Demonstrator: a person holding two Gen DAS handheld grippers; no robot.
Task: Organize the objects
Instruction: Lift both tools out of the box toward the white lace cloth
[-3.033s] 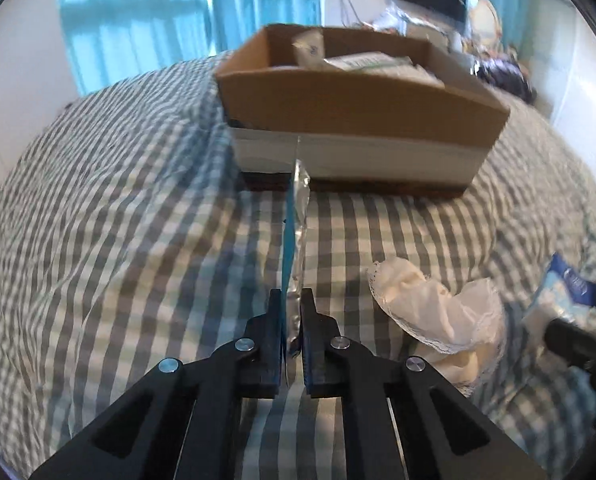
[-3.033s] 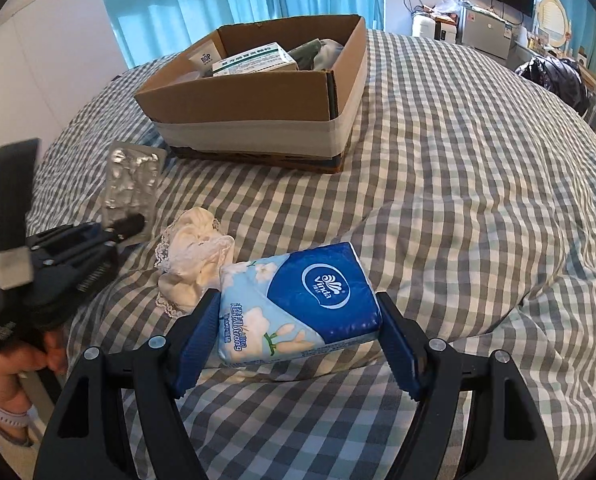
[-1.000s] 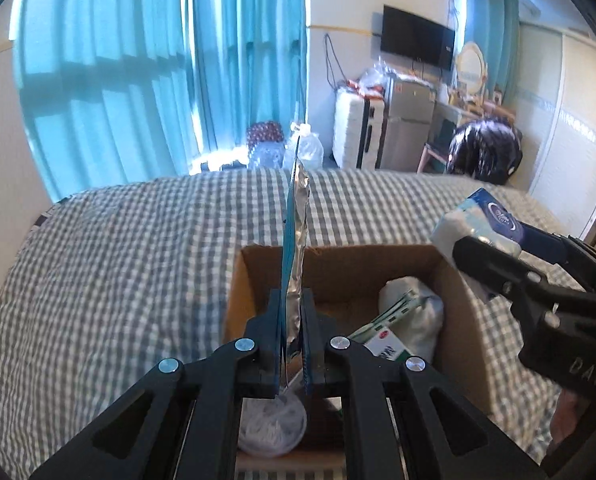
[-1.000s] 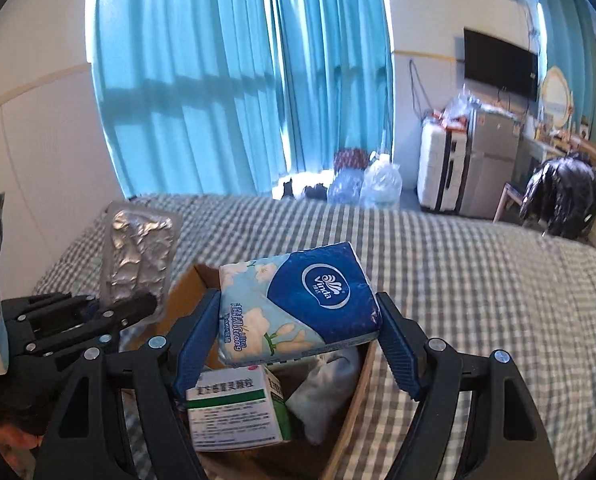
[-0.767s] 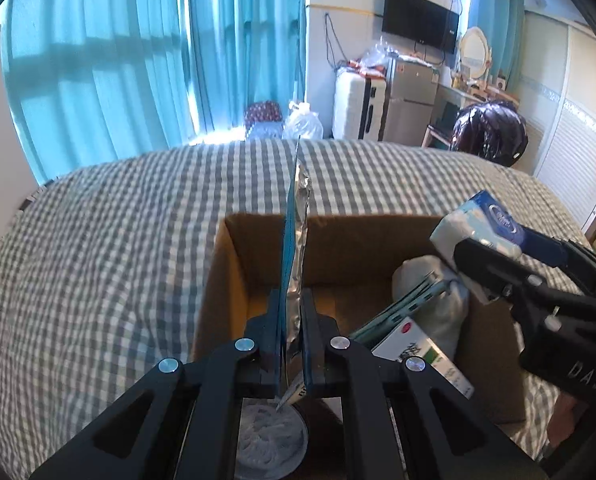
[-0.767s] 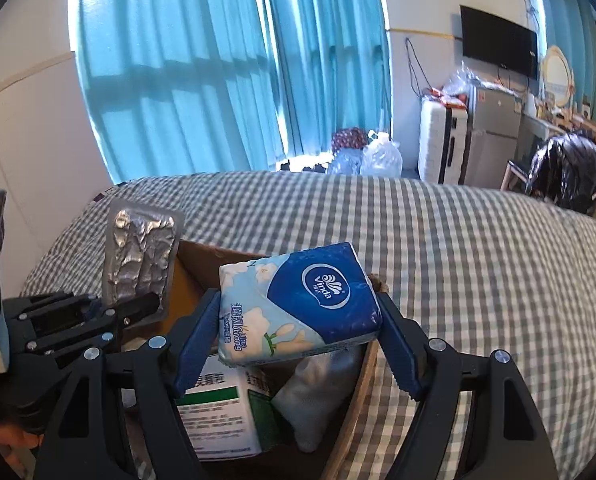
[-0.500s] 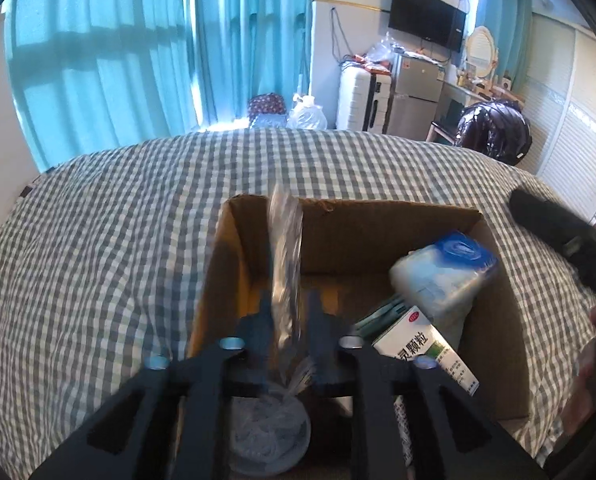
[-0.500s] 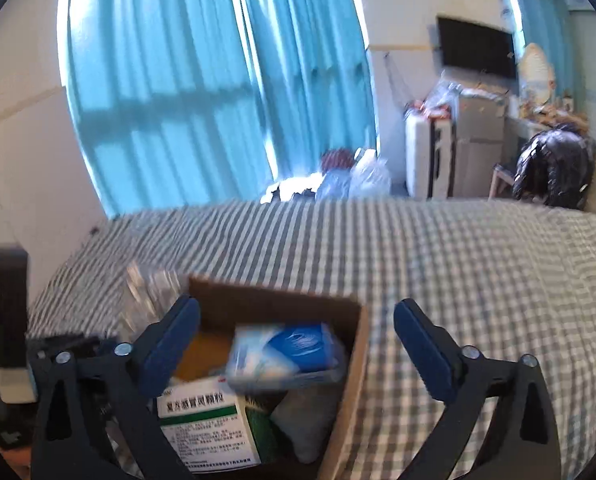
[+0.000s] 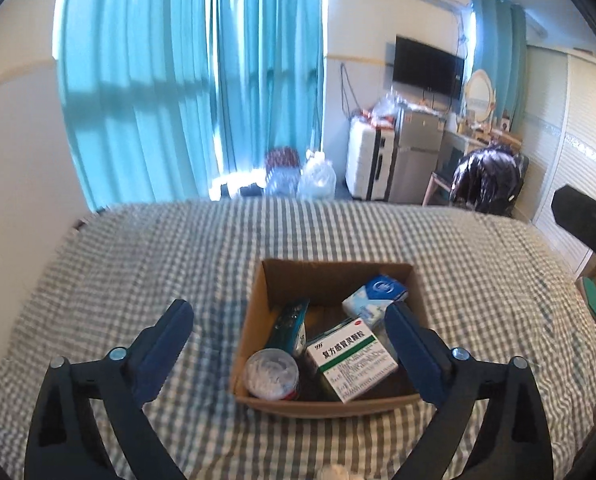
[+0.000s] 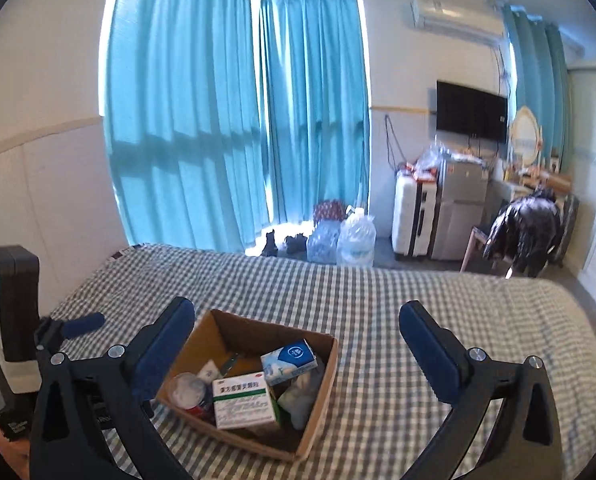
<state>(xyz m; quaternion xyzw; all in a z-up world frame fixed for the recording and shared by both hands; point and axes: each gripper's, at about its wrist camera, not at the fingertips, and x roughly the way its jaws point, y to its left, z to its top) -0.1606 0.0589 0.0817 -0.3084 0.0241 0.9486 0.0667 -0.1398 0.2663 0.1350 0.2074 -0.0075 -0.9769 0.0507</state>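
Note:
An open cardboard box stands on the checked bed. Inside it lie the blue and white tissue pack, the silver blister pack propped against the left wall, a green and white medicine box and a round lidded cup. My left gripper hangs above and in front of the box, jaws opening wide, nothing between them. My right gripper is also above the box, jaws opening, empty.
The grey checked bedcover spreads all round the box. A white cloth peeks in at the bottom edge. Beyond the bed are teal curtains, water bottles, a suitcase and small fridge, and a chair with a black coat.
Both grippers let go over the box: the blister pack and the tissue pack dropped in. Both jaws spread wide, and both grippers rose and drew back from the box.

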